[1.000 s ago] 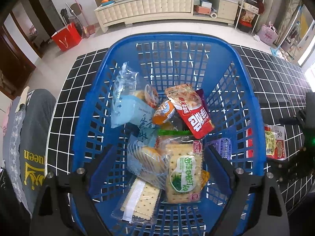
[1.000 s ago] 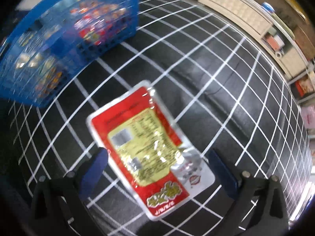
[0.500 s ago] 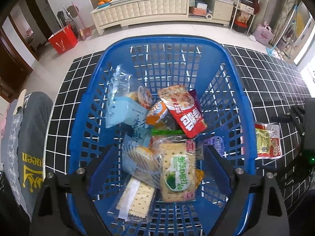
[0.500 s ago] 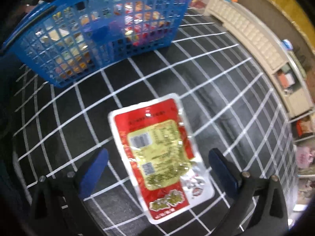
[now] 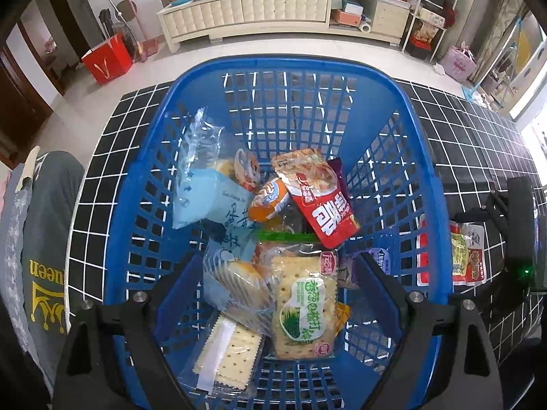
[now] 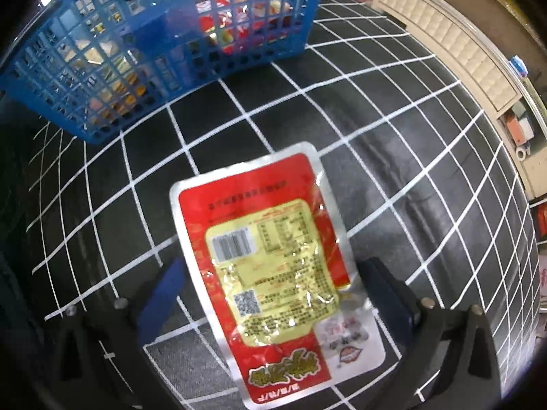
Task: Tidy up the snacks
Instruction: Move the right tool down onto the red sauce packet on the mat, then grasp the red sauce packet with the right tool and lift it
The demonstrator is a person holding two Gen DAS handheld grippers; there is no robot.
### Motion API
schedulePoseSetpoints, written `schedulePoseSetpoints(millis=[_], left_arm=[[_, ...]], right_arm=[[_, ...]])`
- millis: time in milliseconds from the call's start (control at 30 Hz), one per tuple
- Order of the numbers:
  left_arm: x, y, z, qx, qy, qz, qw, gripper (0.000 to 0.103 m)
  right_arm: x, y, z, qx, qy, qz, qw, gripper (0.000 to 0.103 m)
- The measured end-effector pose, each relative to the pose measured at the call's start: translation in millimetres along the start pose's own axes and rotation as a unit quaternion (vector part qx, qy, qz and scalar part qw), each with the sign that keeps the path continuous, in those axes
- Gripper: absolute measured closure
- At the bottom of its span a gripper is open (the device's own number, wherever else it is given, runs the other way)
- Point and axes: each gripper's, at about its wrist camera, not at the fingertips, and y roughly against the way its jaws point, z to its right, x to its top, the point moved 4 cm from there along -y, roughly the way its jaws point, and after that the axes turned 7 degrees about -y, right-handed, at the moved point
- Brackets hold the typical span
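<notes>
While both hand-held grippers gape empty, a glossy flat foil pouch [image 6: 273,273] lies beside the lattice-walled plastic basket [image 6: 164,34].

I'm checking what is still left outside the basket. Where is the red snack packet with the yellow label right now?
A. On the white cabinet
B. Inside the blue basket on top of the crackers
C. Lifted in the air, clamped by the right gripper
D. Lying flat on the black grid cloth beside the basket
D: the red snack packet lies flat on the grid cloth, outside the blue basket, between the open fingers of the right gripper.
</notes>
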Motion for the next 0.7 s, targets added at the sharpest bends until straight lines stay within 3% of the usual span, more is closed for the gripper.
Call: schedulePoseSetpoints(millis=[133, 300, 333, 367, 400, 700], left_arm=[[-1.2, -1.7, 1.1, -0.002, -0.004, -0.003, 1.0000, 0.014], [-2.6, -1.2, 2.9, 0.001, -0.010, -0.002, 1.0000, 0.014], [-3.0, -1.0, 3.1, 0.001, -0.010, -0.002, 0.9999, 0.014], [-3.4, -0.9, 3.2, -0.001, -0.009, -0.002, 1.0000, 0.014], [-3.7, -0.9, 3.0, -0.003, -0.007, -0.002, 1.0000, 0.014], [-8.7, 1.7, -1.1, -0.008, -0.002, 0.001, 1.0000, 0.014]], right_arm=[[-4.6, 6.4, -15.9, 0.009, 0.027, 0.003, 1.000, 0.015], [-6.8, 9.8, -33.7, 0.031, 0.027, 0.009, 0.999, 0.021], [-7.5, 13.5, -35.2, 0.044, 0.017, 0.013, 0.999, 0.026], [-6.6, 17.2, -35.5, 0.053, 0.002, 0.022, 0.998, 0.040], [-4.5, 20.8, -30.9, 0.051, -0.006, 0.024, 0.998, 0.046], [-2.5, 24.0, -46.1, 0.028, -0.015, 0.024, 0.999, 0.050]])
